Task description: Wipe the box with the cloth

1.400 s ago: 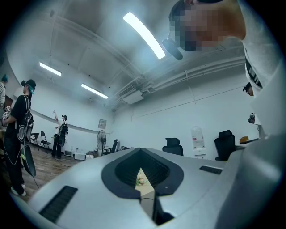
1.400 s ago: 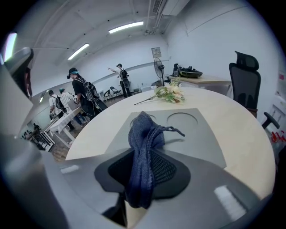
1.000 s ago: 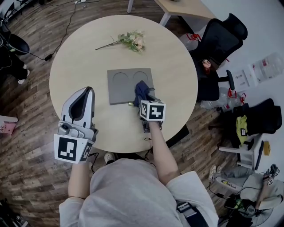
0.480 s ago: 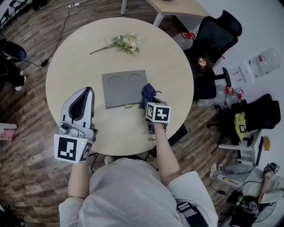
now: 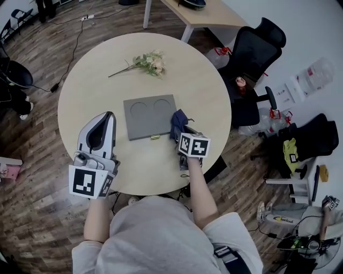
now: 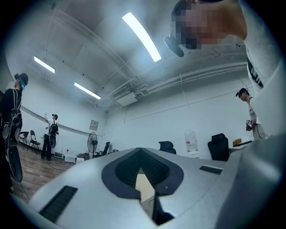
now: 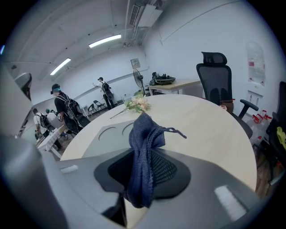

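Observation:
A flat grey box [image 5: 148, 115] with two round recesses in its lid lies in the middle of the round table [image 5: 203, 85]; it also shows in the right gripper view as the grey box [image 7: 107, 134]. My right gripper [image 5: 180, 131] is shut on a dark blue cloth [image 5: 177, 122] just off the box's right front corner. The cloth [image 7: 144, 154] hangs bunched between the jaws. My left gripper [image 5: 99, 127] sits over the table's left front part, apart from the box, tilted upward with its jaws shut and holding nothing.
A bunch of pale flowers [image 5: 146, 63] lies at the far side of the table. A small brass-coloured piece [image 5: 155, 137] rests at the box's front edge. Black office chairs [image 5: 254, 48] stand to the right, and a wooden desk [image 5: 209, 13] behind.
My right gripper has drawn the cloth off the box's right part toward the right front, beside its corner. The left gripper has stayed in place.

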